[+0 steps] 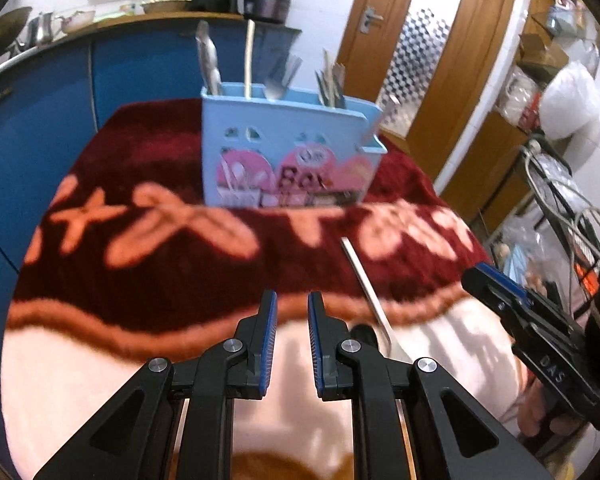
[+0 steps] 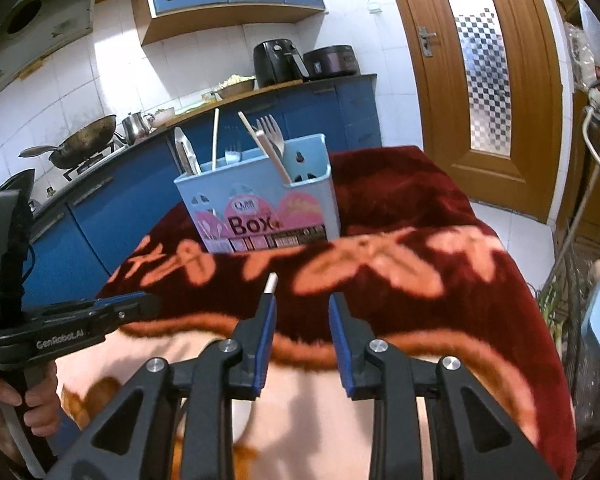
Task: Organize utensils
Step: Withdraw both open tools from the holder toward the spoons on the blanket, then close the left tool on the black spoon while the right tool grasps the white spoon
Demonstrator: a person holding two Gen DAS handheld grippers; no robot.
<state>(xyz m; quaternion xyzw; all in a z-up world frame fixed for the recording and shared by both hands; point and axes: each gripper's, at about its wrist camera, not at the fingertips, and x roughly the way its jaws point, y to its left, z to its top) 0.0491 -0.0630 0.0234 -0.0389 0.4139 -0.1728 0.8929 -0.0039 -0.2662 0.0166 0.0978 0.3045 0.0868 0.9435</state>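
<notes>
Two wrist views of a blanket-covered desk [image 2: 440,216] in a kitchen. A light-blue utensil box [image 2: 260,204], labelled "Box", stands upright near the far middle of the red floral blanket [image 1: 172,264]. Its compartments hold upright utensils: a fork [image 2: 270,130], wooden sticks, and what seems to be a pair of metal tongs [image 2: 186,156] at the left end.

One loose metal utensil [image 1: 366,280] lies on the blanket nearer the camera than the box and well apart from it, its handle pointing toward the box. In the right wrist view only its handle tip shows, above the left finger; its wide end is hidden behind the fingers.

The left hand-held gripper [image 1: 292,344] hangs over the near edge of the blanket, its jaws a narrow gap apart with nothing between them. The right hand-held gripper [image 2: 302,340] has its jaws wider apart, also empty, with the loose utensil just beside its left finger; whether they touch cannot be told. A hand [image 2: 28,396] holds the left gripper's grip.

Blue cabinets, a wok and a wooden door stand behind.
</notes>
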